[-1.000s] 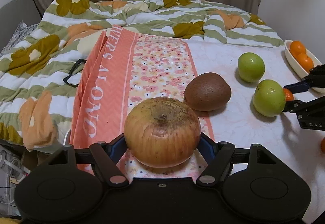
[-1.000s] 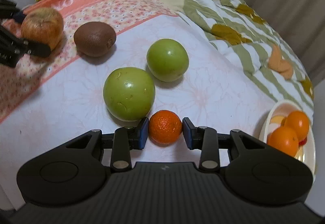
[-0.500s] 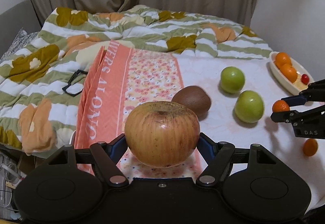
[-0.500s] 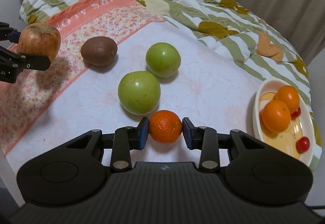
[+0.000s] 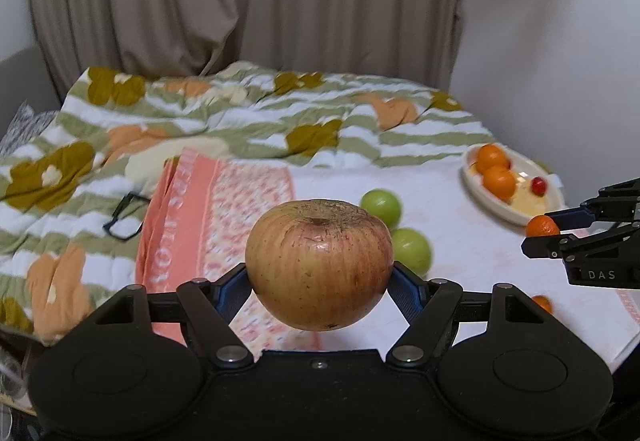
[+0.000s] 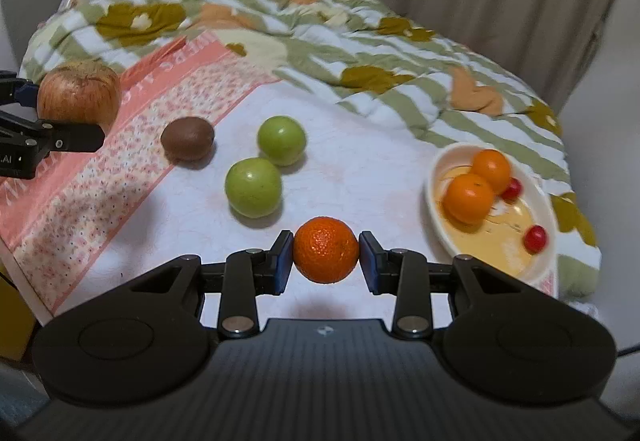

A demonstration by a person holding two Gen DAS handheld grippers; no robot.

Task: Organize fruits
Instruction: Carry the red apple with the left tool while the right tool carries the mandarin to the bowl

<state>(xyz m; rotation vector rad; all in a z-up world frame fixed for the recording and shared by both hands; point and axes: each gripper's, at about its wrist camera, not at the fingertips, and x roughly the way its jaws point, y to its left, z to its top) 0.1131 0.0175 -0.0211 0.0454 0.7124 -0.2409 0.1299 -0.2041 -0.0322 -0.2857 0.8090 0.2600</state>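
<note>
The round, red-streaked apple [image 5: 318,265] is being pinched by the jaws of the left gripper [image 5: 319,283] and, unlike a second ago, is being held clear above the bed near its left edge. The small dimpled mandarin [image 6: 325,249] is being pinched by the right gripper [image 6: 326,257] and is likewise being held higher, beside the smooth oval cream dish [image 6: 440,225] near the right edge.
</note>
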